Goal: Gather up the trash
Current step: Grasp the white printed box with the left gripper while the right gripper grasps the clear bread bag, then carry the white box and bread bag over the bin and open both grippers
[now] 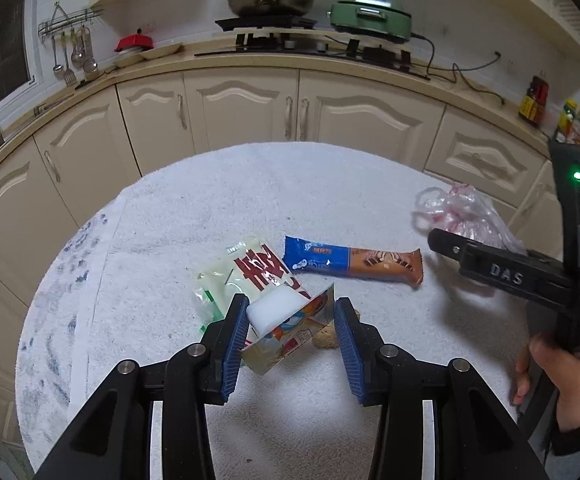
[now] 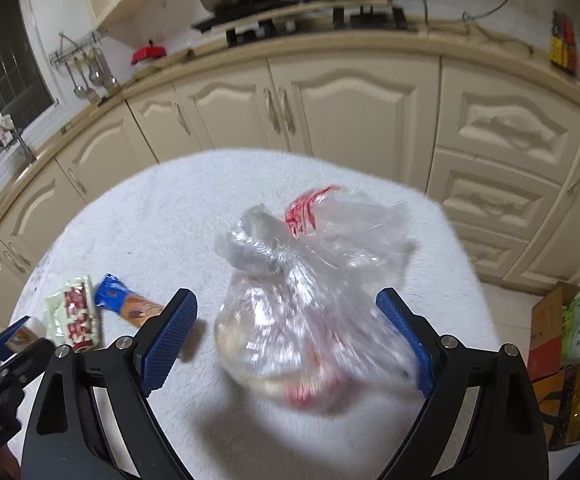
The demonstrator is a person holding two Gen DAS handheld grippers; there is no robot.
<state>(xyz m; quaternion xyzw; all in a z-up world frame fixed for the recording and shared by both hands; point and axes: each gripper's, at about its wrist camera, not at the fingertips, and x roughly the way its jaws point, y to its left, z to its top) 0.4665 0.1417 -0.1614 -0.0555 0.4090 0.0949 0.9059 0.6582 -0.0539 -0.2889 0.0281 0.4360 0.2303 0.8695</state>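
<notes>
My left gripper (image 1: 291,336) is shut on a small white cup with a colourful foil lid (image 1: 278,312), tilted just above the white cloth. Behind it lie a green-white wrapper with red characters (image 1: 250,272) and a blue-brown snack bar wrapper (image 1: 353,262). A tan shell-like scrap (image 1: 325,340) lies under the cup. My right gripper (image 2: 290,332) stands open around a knotted clear plastic bag with red print (image 2: 309,300), which rests on the cloth. The bag is blurred; the left pad (image 2: 170,336) is clear of it.
A fuzzy white cloth covers the table (image 1: 250,192). Cream cabinets (image 1: 250,108) and a counter with a stove, pan and green cooker run behind. A cardboard box (image 2: 549,320) and bags sit on the floor at the right. A hand (image 1: 549,364) holds the right gripper.
</notes>
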